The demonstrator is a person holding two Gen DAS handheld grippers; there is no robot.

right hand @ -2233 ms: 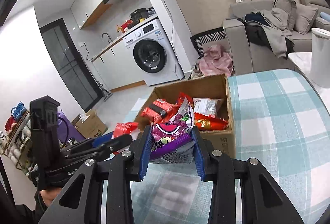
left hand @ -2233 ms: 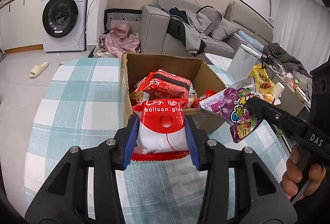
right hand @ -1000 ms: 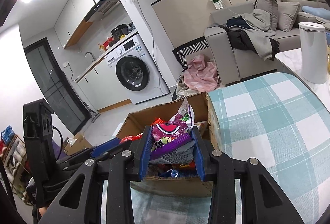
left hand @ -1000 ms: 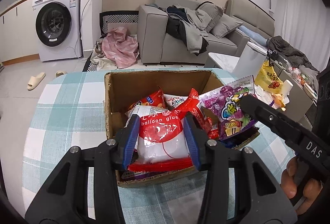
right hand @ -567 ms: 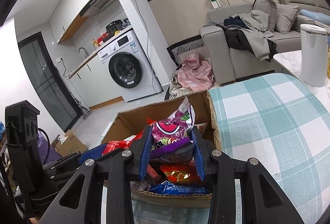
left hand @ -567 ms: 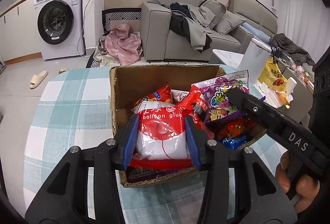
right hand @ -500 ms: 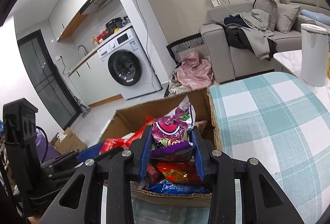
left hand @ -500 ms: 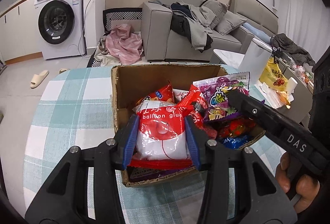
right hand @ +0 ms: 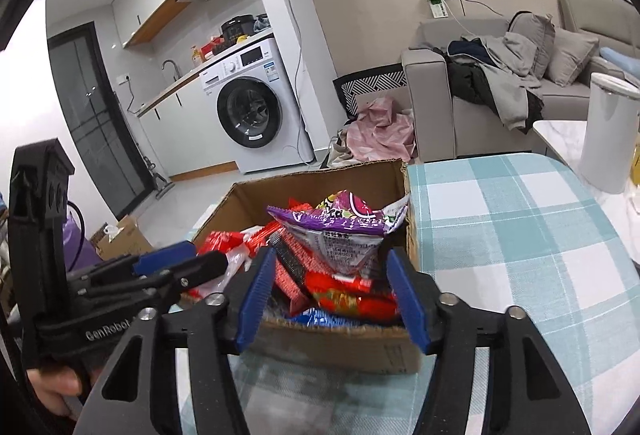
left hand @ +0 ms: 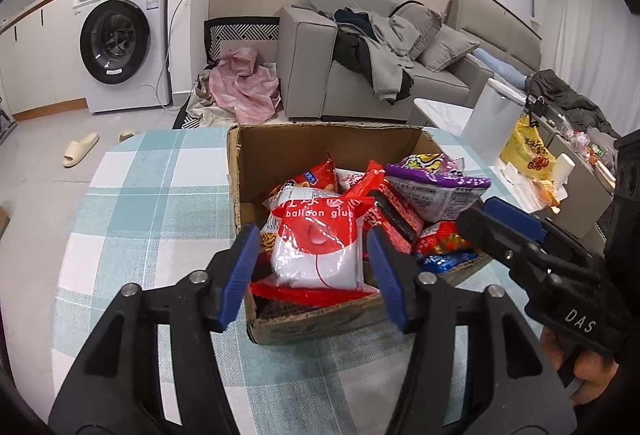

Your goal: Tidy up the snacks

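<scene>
A cardboard box (left hand: pixel 316 139) full of snack packs stands on the checked table. My left gripper (left hand: pixel 316 271) is open, its blue pads on either side of a red and white "balloon glue" pack (left hand: pixel 318 247) that rests on the pile at the box's near edge. My right gripper (right hand: pixel 332 287) is open too, just over the near wall of the box (right hand: pixel 320 179). A purple candy bag (right hand: pixel 344 231) lies free on top of the pile, and it also shows in the left wrist view (left hand: pixel 434 183). Each gripper shows in the other's view, the right one (left hand: pixel 504 223) and the left one (right hand: pixel 180 263).
The teal checked tablecloth (left hand: pixel 160 195) stretches left of the box, and right of it in the right wrist view (right hand: pixel 520 227). A white bin (right hand: pixel 608 135) and a yellow bag (left hand: pixel 530 151) stand beyond the table's right edge. Sofa, washing machine and floor clutter lie behind.
Both grippers opened over the box. The balloon glue pack and the purple candy bag dropped out of the jaws onto the pile. The grippers drew back slightly.
</scene>
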